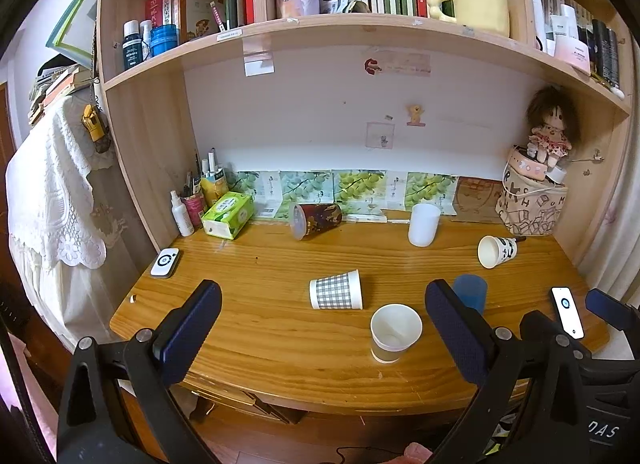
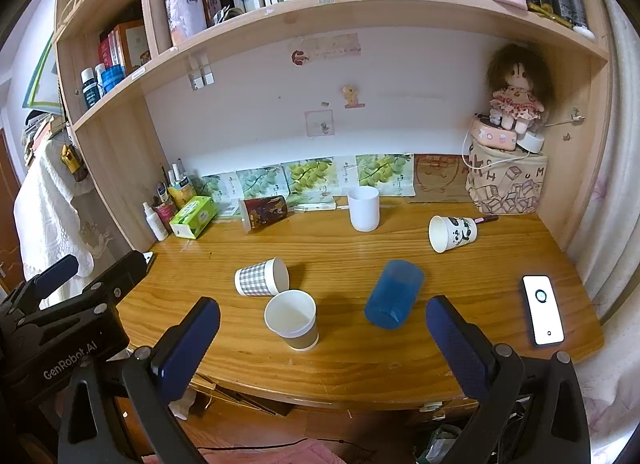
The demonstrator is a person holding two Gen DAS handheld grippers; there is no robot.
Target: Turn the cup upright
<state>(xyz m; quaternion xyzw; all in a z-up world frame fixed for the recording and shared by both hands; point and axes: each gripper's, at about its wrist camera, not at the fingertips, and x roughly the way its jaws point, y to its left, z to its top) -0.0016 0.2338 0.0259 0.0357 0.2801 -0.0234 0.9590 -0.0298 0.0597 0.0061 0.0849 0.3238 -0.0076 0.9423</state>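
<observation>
Several cups are on the wooden desk (image 1: 260, 328). A checked paper cup (image 1: 336, 295) (image 2: 262, 277) lies on its side mid-desk. A dark red patterned cup (image 1: 316, 220) (image 2: 264, 213) lies on its side at the back. A panda paper cup (image 1: 497, 251) (image 2: 453, 233) lies on its side at the right. A blue plastic cup (image 2: 394, 294) (image 1: 472, 292) stands mouth down. A brown-banded paper cup (image 1: 394, 332) (image 2: 292, 318) and a white cup (image 1: 423, 224) (image 2: 363, 208) stand upright. My left gripper (image 1: 324, 328) and right gripper (image 2: 322, 338) are open and empty near the front edge.
A phone (image 2: 543, 309) lies at the front right and a small white device (image 1: 165, 262) at the left. A tissue box (image 1: 228, 214), spray bottle (image 1: 182, 214) and pen holder stand back left. A patterned bag (image 2: 506, 180) with a doll sits back right.
</observation>
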